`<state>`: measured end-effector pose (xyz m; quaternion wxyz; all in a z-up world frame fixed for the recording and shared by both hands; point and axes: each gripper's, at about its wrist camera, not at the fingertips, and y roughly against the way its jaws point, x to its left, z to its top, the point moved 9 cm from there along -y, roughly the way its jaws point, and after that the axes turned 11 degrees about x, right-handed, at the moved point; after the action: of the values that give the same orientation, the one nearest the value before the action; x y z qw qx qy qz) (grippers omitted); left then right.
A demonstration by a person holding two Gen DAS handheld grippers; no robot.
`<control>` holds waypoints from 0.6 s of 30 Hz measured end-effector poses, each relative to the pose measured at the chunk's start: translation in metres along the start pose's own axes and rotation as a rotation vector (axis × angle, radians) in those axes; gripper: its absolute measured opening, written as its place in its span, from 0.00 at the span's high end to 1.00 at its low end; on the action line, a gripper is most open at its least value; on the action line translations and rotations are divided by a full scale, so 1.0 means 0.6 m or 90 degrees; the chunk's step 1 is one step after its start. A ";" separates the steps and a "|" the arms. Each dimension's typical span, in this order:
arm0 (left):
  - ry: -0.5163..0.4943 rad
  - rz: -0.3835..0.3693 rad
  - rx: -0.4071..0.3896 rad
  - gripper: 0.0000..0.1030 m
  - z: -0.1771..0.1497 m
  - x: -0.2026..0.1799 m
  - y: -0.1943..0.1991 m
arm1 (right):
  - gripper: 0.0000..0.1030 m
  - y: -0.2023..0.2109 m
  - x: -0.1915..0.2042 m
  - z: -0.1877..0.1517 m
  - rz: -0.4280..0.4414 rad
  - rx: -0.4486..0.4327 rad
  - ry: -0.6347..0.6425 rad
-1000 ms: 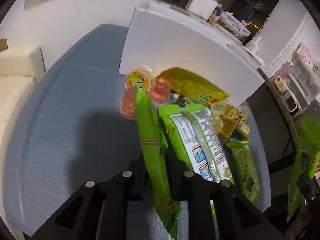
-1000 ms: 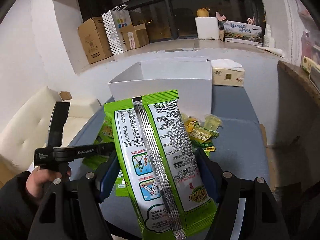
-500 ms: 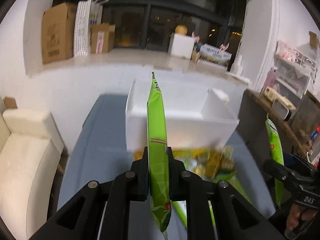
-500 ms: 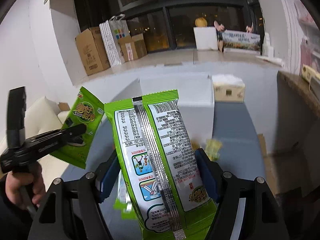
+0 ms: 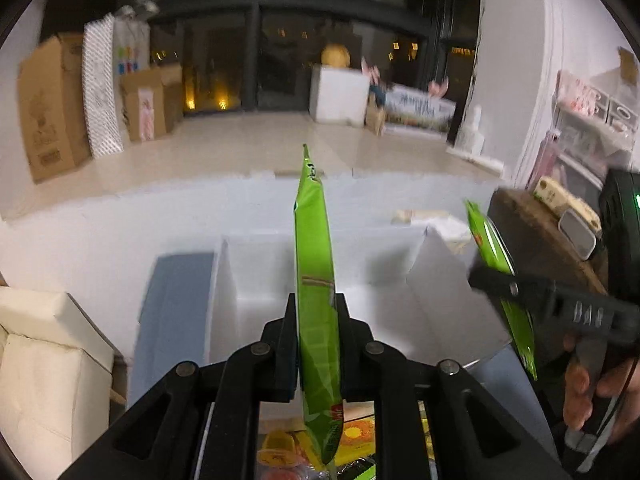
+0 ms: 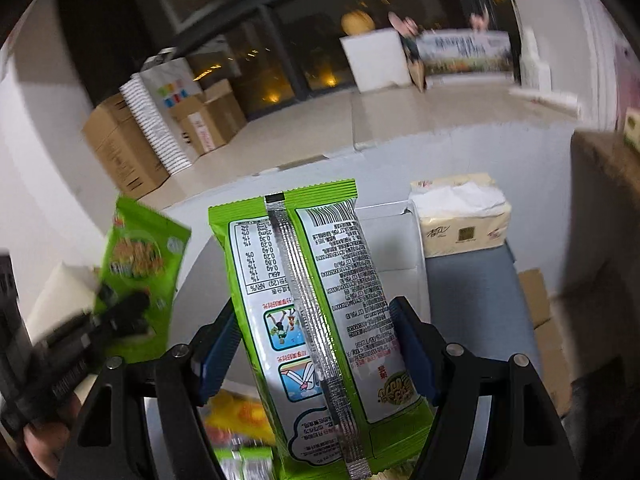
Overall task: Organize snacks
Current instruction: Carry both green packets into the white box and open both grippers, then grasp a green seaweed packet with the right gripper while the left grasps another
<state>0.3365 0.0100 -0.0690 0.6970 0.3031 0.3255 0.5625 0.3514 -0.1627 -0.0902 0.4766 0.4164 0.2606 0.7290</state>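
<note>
A: Left gripper?
B: Fingers clenched on a green snack packet, edge-on and upright, held above the white box.
A: Right gripper?
B: Fingers clamped on a second green packet, back panel and barcode facing the camera, also in front of the box.
A: Rest of the snacks?
B: Loose yellow packets on the blue worktop below. Tissue pack just beside the box.

A lived-in home room: cream sofa, stacked cardboard boxes, dark night windows.
</note>
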 end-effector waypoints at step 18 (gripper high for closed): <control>0.000 0.053 -0.038 0.00 -0.041 0.014 0.041 | 0.00 0.097 -0.001 -0.023 -0.004 -0.093 0.044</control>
<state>0.3039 0.0243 -0.0658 0.6819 0.2954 0.2954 0.6005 0.3117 -0.1869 -0.0526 0.4988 0.3545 0.2243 0.7584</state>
